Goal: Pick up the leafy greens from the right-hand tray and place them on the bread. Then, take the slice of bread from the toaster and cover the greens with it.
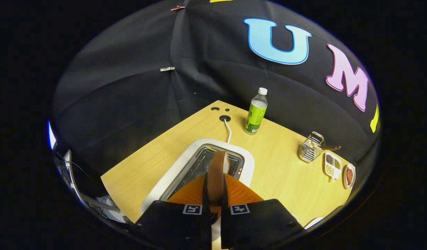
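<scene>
Low in the centre of the frame, my tool (215, 194) is clamped on the slice of bread (218, 173), one finger pressing each face, with the slice standing on edge above the toaster (199, 163). I judge I am on the second step: lifting the slice clear (the greens and the base bread aren't in my sight). Next I must carry it over and lay it flat. I'm looking steeply down at the bench (282, 173).
</scene>
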